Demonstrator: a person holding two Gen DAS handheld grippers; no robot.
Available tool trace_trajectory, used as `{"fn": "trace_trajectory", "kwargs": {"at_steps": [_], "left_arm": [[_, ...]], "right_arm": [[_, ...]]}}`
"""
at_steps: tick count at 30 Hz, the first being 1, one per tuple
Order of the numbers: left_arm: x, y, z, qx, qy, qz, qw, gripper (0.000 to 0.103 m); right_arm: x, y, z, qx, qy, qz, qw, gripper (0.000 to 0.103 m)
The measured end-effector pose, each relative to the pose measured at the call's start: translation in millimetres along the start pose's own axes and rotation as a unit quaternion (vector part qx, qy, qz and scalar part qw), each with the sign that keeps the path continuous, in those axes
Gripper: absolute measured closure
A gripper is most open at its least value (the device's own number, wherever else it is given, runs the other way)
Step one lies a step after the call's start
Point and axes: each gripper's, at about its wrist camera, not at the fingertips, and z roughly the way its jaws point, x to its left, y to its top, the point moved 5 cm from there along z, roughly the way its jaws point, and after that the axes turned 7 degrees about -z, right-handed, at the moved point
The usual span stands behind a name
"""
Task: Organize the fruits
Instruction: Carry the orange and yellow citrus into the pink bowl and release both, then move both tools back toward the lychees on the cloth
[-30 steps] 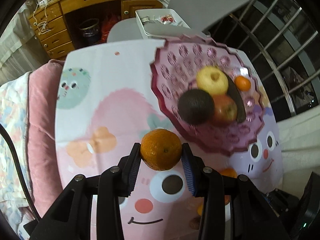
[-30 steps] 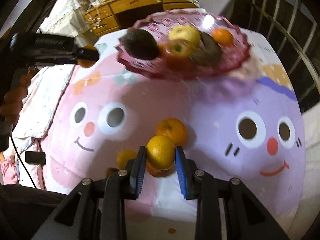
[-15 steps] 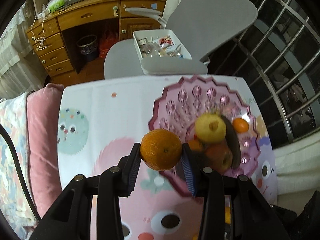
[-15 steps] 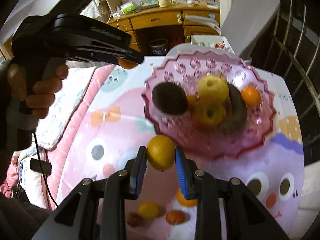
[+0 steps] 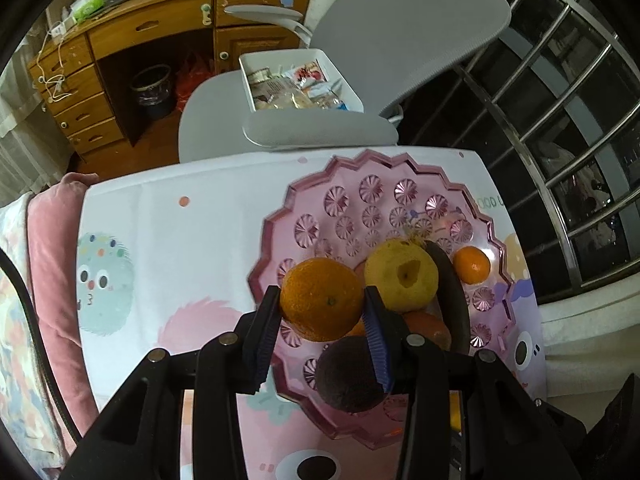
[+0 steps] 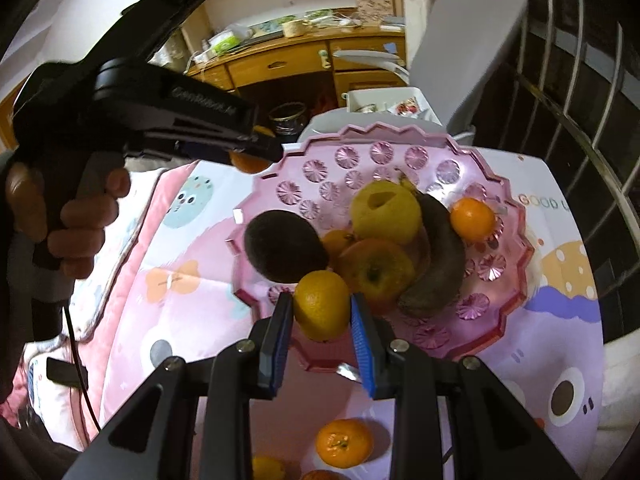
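Observation:
A pink glass fruit plate (image 5: 376,200) (image 6: 400,152) on the cartoon tablecloth holds a yellow apple (image 5: 400,274), a dark avocado (image 6: 282,248), a red-yellow apple (image 6: 374,270), a dark banana (image 6: 440,252) and a small orange (image 6: 472,220). My left gripper (image 5: 322,306) is shut on an orange (image 5: 320,298) above the plate's left side. My right gripper (image 6: 322,312) is shut on a yellow-orange citrus fruit (image 6: 322,304) above the plate's near rim. The left gripper also shows in the right wrist view, high at the plate's far left edge.
Loose fruits lie on the cloth near me: a mandarin (image 6: 344,442) and others at the bottom edge. A grey chair (image 5: 380,40) with a white tray of items (image 5: 296,80) stands behind the table. A pink cushion (image 5: 52,248) lies at left, window bars at right.
Both grippers have risen and moved forward with their fruits. They now hang over the plate; a second ago they were low over the cloth nearer me.

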Motion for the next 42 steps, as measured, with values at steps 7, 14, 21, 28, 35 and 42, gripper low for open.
{"fn": "trace_trajectory", "kwargs": {"at_steps": [7,14,21,28,35,42], "left_arm": [[-10.8,-8.0,-12.7,-0.002,-0.008,0.007,0.9999,0.049],[0.0,-40.8,-46.0,0.000,-0.005,-0.009,0.9999,0.044],[14.2,-85.4,-92.9,-0.015,-0.005,-0.030,0.9994,0.038],[22.2,-141.1,-135.3,-0.024,-0.002,-0.028,0.9993,0.031],[26.6,-198.5,-153.1,-0.017,-0.008,-0.032,0.9993,0.031],[25.4,-250.4,-148.8,-0.002,-0.017,-0.027,0.9995,0.031]], "right_arm": [[-13.4,-2.8,-7.3,-0.005,-0.013,0.037,0.999,0.058],[-20.1,-13.1,-31.4,0.003,-0.023,0.073,0.997,0.057],[-19.1,-25.1,-71.1,-0.014,-0.050,0.091,0.995,0.049],[-8.0,-42.9,-108.8,-0.029,-0.046,0.121,0.991,0.043],[11.7,-81.4,-130.3,-0.014,-0.027,0.156,0.987,0.043],[26.9,-112.9,-133.9,0.017,-0.010,0.179,0.984,0.043]]}}
